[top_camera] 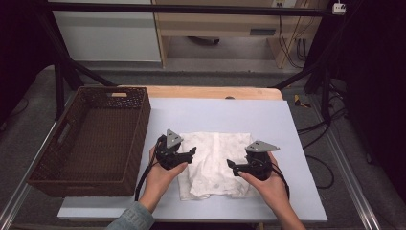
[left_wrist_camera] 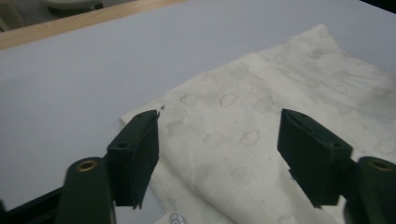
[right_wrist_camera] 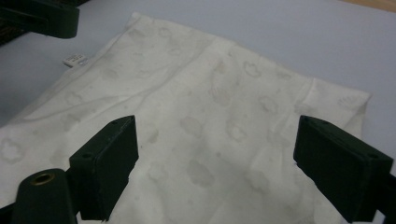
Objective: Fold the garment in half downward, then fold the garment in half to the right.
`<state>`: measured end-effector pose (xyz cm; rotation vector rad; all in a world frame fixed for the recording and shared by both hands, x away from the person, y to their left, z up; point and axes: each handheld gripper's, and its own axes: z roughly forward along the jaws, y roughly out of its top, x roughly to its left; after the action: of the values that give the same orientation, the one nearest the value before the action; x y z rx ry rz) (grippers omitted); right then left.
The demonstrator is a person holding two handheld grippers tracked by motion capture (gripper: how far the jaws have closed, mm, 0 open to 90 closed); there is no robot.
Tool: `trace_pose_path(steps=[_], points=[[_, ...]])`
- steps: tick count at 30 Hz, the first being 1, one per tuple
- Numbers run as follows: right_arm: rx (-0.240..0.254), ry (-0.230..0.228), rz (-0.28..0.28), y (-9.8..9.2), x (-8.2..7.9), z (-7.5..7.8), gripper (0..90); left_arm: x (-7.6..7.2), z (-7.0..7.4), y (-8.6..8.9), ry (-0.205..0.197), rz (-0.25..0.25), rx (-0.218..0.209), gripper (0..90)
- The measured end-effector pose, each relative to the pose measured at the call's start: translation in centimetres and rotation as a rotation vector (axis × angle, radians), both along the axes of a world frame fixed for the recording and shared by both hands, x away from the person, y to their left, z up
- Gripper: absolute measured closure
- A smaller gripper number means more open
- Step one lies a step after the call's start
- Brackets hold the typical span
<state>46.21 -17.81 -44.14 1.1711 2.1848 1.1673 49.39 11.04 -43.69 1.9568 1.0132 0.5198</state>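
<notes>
Basket (top_camera: 91,139) sat at left edge of surface (top_camera: 268,120). Left hand (top_camera: 160,175) came in from bottom, left gripper (top_camera: 190,154) level, aimed right over folded white cloth (top_camera: 215,163); fingers (left_wrist_camera: 135,149) stood wide apart, nothing between. Cloth lay mid-surface, faint cloud print hard to make out. Right gripper (top_camera: 231,165) faced left over cloth; fingers (right_wrist_camera: 109,156) wide apart, nothing held. Right forearm cut off at bottom edge.
</notes>
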Motion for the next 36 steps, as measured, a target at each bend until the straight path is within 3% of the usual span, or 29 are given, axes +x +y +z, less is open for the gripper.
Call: trace_pose_path(steps=[2, 10, 19, 27, 36], points=[[0.006, 0.01, 0.017, 0.9, 0.5, 0.3, 14.1, 0.6, 0.1, 0.0, 0.026, -0.003, -0.004, 22.1], [-0.004, 0.012, 0.042, 2.7, 0.6, 0.1, 13.9, 2.2, 1.0, 0.7, 0.023, 0.054, -0.047, 17.8], [0.006, -0.002, 0.078, 3.9, -0.4, 0.5, 13.8, 3.7, 1.5, 0.5, 0.024, 0.048, -0.067, 17.0], [-0.006, -0.009, 0.094, 4.3, -0.9, 0.3, 13.7, 5.0, 0.8, 0.6, 0.023, 0.048, -0.055, 21.4], [-0.006, -0.005, 0.094, 4.4, -1.2, 0.1, 13.7, 6.2, -0.2, 1.4, 0.054, 0.05, -0.024, 38.3]])
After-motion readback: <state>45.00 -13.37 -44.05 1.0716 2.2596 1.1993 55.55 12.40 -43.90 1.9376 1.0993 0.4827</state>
